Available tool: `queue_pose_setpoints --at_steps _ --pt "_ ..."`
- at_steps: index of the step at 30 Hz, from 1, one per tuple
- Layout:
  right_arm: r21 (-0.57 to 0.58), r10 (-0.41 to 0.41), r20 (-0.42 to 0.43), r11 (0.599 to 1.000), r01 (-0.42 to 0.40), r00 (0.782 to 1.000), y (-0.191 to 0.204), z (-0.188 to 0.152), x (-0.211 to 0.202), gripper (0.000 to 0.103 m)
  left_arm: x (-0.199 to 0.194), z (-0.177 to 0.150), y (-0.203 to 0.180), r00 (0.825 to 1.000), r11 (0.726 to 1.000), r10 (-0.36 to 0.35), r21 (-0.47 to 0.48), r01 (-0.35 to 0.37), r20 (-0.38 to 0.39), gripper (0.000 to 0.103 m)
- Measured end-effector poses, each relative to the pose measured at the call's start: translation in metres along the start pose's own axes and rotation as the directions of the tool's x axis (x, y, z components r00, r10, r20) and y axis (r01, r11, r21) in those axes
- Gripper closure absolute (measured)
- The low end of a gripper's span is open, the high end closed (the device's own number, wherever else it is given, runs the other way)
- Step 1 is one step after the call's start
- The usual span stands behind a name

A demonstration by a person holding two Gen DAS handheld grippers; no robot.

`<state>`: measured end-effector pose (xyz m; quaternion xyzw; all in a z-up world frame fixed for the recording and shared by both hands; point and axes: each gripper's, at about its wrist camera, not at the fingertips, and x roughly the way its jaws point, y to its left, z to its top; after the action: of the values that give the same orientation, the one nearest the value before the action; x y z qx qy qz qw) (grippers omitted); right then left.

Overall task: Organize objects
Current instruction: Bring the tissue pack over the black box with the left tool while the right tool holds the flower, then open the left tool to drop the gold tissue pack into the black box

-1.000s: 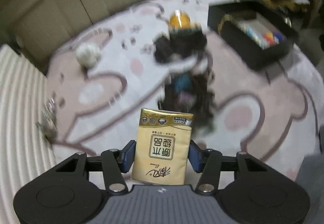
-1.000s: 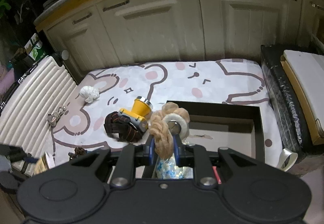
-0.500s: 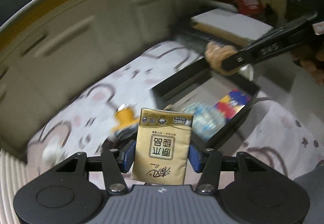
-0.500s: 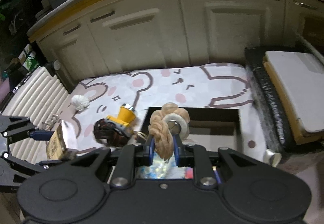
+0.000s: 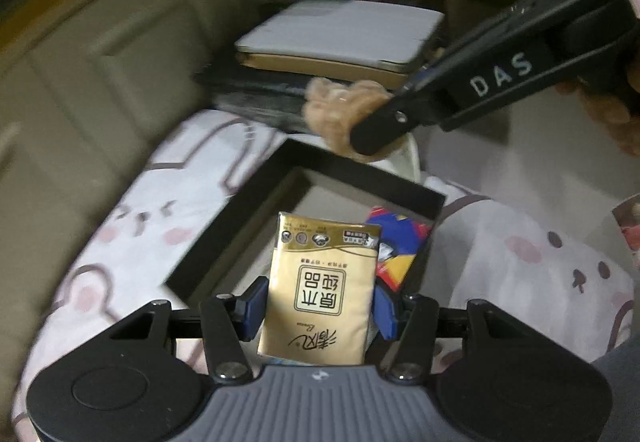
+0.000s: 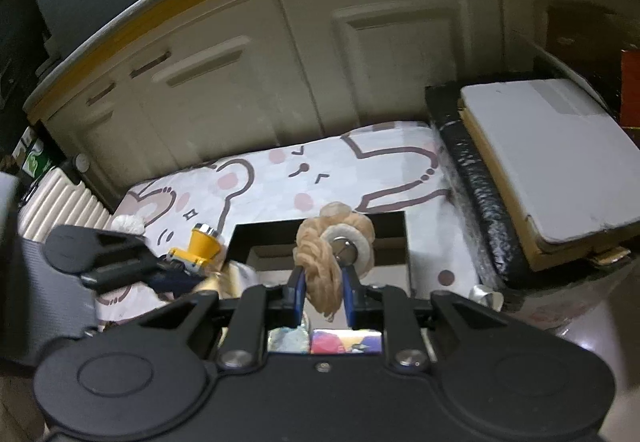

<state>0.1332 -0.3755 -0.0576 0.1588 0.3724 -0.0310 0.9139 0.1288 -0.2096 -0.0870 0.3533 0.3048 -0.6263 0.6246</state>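
Observation:
My left gripper [image 5: 318,306] is shut on a gold tissue pack [image 5: 320,282] and holds it upright over the near part of an open black box [image 5: 236,226]. A colourful packet [image 5: 400,242] lies inside the box. My right gripper [image 6: 323,292] is shut on a tan braided fluffy ornament [image 6: 324,258] with a white disc, held above the same box [image 6: 320,222]. The right gripper also shows in the left wrist view [image 5: 384,122] with the ornament [image 5: 336,106]. The left gripper shows at the left of the right wrist view [image 6: 168,278].
The box sits on a white bear-print cloth [image 6: 280,170]. A yellow-capped black object [image 6: 200,246] and a white ball [image 6: 128,224] lie left of the box. A black case with a white board [image 6: 540,162] is on the right. Cabinets [image 6: 280,62] stand behind.
My left gripper has swung right with the tissue pack, from over the cloth to over the black box. My right gripper has moved slightly right, still holding the ornament above the box.

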Motion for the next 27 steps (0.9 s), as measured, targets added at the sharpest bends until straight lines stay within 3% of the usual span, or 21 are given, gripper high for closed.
queue_pose_setpoints --at_steps 8,13,14,16,17,20,25,27 --pt "0.029 -0.028 -0.015 0.999 0.028 1.000 -0.025 -0.002 0.007 0.083 0.057 0.024 -0.005 0.995 0.994 -0.098 0.045 0.098 -0.020 0.049" --pt "0.040 -0.043 -0.037 0.998 0.044 0.998 -0.037 -0.004 0.014 0.083 0.083 0.033 -0.010 0.976 0.974 -0.216 0.056 0.218 -0.038 0.047" --pt "0.042 -0.043 -0.040 0.998 0.045 0.998 -0.039 -0.004 0.015 0.083 0.087 0.034 -0.009 0.971 0.971 -0.234 0.039 0.235 -0.041 0.042" --pt "0.044 -0.047 -0.044 0.998 0.048 0.998 -0.041 -0.004 0.017 0.083 0.091 0.034 -0.005 0.975 0.975 -0.221 -0.005 0.221 -0.025 0.030" --pt "0.044 -0.046 -0.047 0.998 0.048 0.998 -0.042 -0.004 0.018 0.083 0.091 0.033 -0.001 0.972 0.972 -0.234 -0.035 0.234 -0.010 0.030" --pt "0.046 -0.044 -0.053 0.998 0.047 0.998 -0.043 -0.005 0.019 0.083 0.086 0.028 0.013 0.964 0.956 -0.264 -0.122 0.268 0.043 0.030" --pt "0.050 -0.030 -0.058 0.998 0.033 0.998 -0.042 -0.004 0.020 0.083 0.075 0.018 0.037 0.971 0.941 -0.222 -0.240 0.238 0.091 0.038" --pt "0.049 -0.026 -0.058 0.998 0.029 0.998 -0.041 -0.004 0.020 0.083 0.069 0.014 0.045 0.981 0.944 -0.178 -0.267 0.193 0.080 0.038"
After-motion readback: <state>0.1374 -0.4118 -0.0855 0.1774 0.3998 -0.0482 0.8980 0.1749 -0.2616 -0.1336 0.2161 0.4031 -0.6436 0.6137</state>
